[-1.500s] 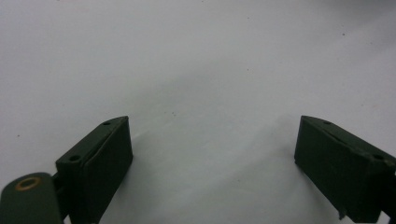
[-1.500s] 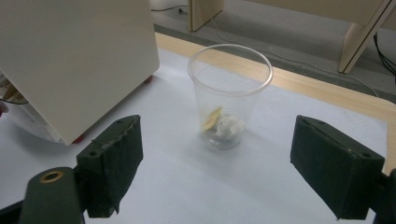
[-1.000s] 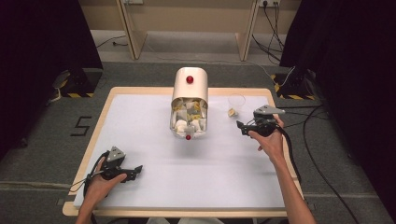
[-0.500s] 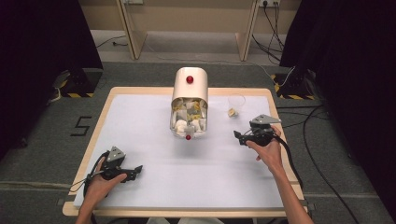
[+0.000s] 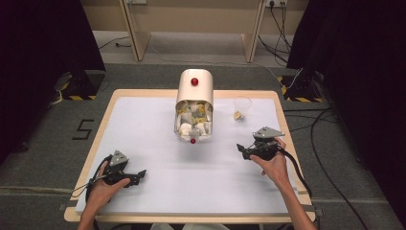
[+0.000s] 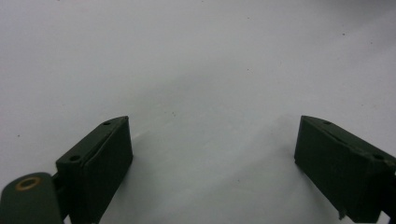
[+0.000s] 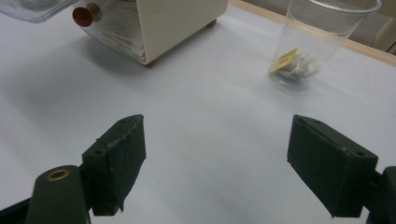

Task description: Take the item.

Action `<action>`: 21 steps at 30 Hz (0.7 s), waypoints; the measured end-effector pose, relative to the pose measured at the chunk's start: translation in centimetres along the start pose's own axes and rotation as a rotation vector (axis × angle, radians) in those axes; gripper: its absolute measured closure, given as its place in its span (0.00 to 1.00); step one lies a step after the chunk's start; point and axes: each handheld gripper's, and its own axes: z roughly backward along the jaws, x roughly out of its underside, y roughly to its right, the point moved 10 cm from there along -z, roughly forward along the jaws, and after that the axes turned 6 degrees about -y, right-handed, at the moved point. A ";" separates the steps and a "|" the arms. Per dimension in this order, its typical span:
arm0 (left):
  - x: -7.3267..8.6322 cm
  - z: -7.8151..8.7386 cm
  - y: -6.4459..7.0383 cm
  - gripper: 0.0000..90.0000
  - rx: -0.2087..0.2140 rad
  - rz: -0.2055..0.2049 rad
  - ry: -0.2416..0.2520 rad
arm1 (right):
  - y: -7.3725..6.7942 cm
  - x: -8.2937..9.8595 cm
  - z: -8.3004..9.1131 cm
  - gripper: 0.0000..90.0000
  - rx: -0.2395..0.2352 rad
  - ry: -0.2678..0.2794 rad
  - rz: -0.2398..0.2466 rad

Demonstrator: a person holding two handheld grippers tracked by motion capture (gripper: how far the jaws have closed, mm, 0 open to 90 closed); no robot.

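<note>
Dispenser open toward us, both grippers free

Dispenser [image 5: 194, 103] first, from the high view: we see the cream, round-topped box standing at the far middle of the white table [image 5: 143, 120]. Its long axis runs from the far edge toward us, slightly skewed, and its open end, with a clear flap [image 5: 193, 135] and a small red knob [image 5: 193, 141], points at our side. Packets [image 5: 191, 117] crowd the inside. A red button [image 5: 194, 82] sits on its top. Right of it stands a clear cup [image 5: 242, 106] with one tea bag [image 5: 236, 115] at its foot or inside; from here we cannot tell which. Our right gripper [image 5: 245, 150] hovers near the table's right side, well apart from the flap, aimed left. Our left gripper [image 5: 137, 176] rests at the near left corner, far from everything.

From the left gripper view, we see its jaws spread wide over bare white surface, holding nothing.

From the right gripper view, the jaws also stand wide and empty. Ahead lie the dispenser's corner [image 7: 177, 21], the knob [image 7: 82, 16] at upper left, and the cup [image 7: 322, 42]; here the tea bag [image 7: 294, 65] clearly lies inside it, yellow tag showing.

We judge the step in hand to be a fresh reach for another packet. To do it well, we should swing the right gripper round to face the open end along the box's long axis, keep the jaws wide until they straddle a single packet, and close gently so the flap and the neighbouring packets are not dragged out. The left gripper could steady the box if it starts to slide.
</note>
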 end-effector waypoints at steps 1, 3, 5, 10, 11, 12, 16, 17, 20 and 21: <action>0.0 0.0 0.0 0.12 0.000 -0.001 -0.001 | -0.1 0.1 0.0 0.22 0.002 0.003 0.006; 0.0 0.0 0.0 0.12 0.000 0.000 0.000 | -0.5 0.4 0.2 0.22 -0.001 -0.002 0.011; 0.0 0.0 0.0 0.12 0.000 0.000 0.000 | -0.9 0.6 0.3 0.22 -0.004 -0.003 0.015; 0.0 0.0 0.0 0.12 0.000 -0.001 -0.001 | -1.8 1.3 0.5 0.22 0.001 -0.017 0.042; 0.0 0.0 0.0 0.12 0.000 0.000 0.000 | -1.9 1.5 0.5 0.22 0.002 -0.019 0.044; 0.0 0.0 0.0 0.12 0.000 0.000 0.000 | -1.9 1.6 0.5 0.22 0.003 -0.024 0.048; 0.0 0.0 0.0 0.12 0.000 0.000 0.000 | -2.1 2.3 0.6 0.23 0.000 -0.027 0.041; 0.0 0.0 0.0 0.12 0.000 0.000 0.000 | -2.0 2.9 0.6 0.23 0.004 -0.035 0.026; 0.0 0.0 0.0 0.12 0.000 -0.001 -0.001 | -1.8 3.5 0.7 0.23 0.006 -0.040 0.019; 0.0 0.0 0.0 0.12 0.000 -0.002 -0.001 | -1.7 3.9 0.8 0.23 -0.001 -0.041 -0.003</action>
